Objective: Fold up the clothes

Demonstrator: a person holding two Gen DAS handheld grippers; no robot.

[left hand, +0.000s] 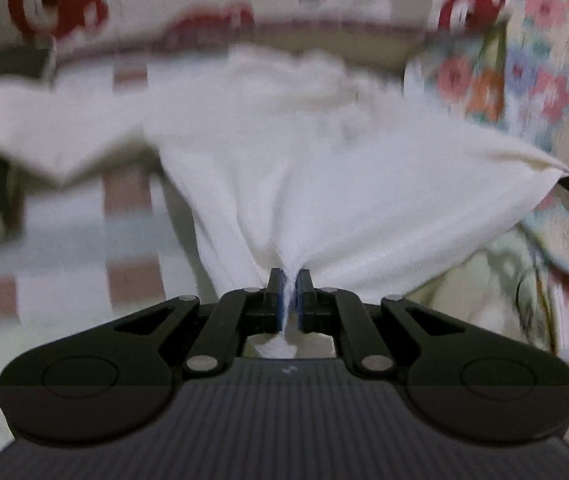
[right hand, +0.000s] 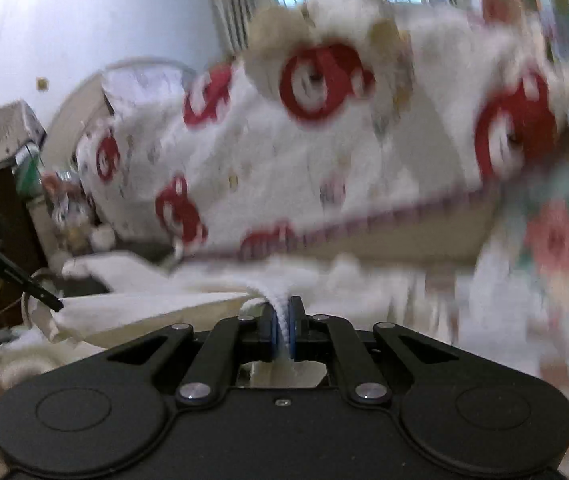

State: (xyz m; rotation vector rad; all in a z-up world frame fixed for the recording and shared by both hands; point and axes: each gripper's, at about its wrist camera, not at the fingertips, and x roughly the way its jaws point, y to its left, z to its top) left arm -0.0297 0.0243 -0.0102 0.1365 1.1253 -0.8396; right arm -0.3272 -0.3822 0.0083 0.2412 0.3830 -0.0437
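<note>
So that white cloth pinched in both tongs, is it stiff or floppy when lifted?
Probably floppy: the white cloth bunches into folds where the left tongs pinch it and sags between grips. It seems light, since the right tongs hold it by a thin edge. Its knit-looking surface likely resists slipping.

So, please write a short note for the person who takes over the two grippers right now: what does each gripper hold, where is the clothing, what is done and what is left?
Left gripper: shut on a bunched edge of the white garment.
Right gripper: shut on another edge of the same garment.
The garment hangs stretched between both grippers, lifted above the striped bedding, in front of the red-patterned blanket. One sleeve trails to the left.
Done: garment picked up and spread. No fold is visible yet.
Left: lay it flat, fold it. The frames are blurred, so fine details are unclear.
</note>
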